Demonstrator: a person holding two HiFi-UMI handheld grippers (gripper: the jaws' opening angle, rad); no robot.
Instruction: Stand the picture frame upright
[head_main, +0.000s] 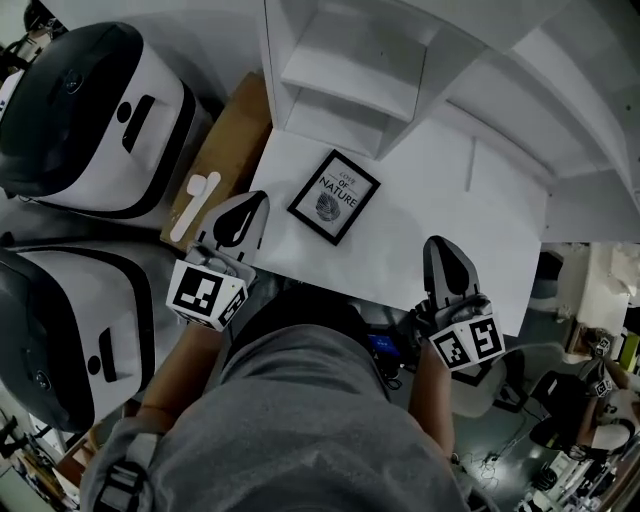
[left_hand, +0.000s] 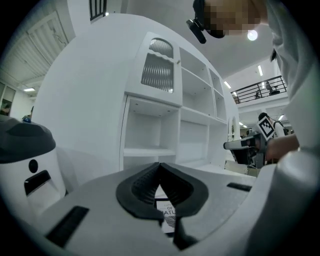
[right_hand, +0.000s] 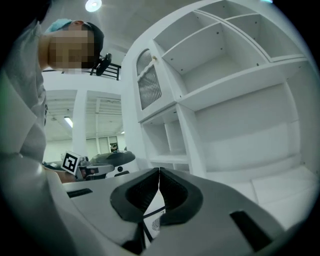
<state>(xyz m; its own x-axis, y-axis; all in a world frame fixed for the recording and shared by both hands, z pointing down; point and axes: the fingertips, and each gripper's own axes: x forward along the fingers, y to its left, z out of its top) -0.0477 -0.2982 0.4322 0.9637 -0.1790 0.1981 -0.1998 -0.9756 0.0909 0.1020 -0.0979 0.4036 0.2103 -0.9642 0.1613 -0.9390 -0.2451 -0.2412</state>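
My left tool (head_main: 243, 212) is clenched, its jaws pressed together with nothing between them. It hovers at the left front corner of the white counter (head_main: 450, 190). My right tool (head_main: 441, 250) is clenched on nothing too, and sits over the counter's near edge, well apart from the left one. Ahead of both and nearer the left lies the picture frame (head_main: 333, 196). It is black-edged with a white print, flat on its back on the counter and turned at a slant. Each gripper view shows a piece of it under the closed jaws. Behind it stands the white shelf unit (head_main: 350, 70). A cardboard sheet (head_main: 228, 140) and two white machines (head_main: 90, 120) are to the counter's left.
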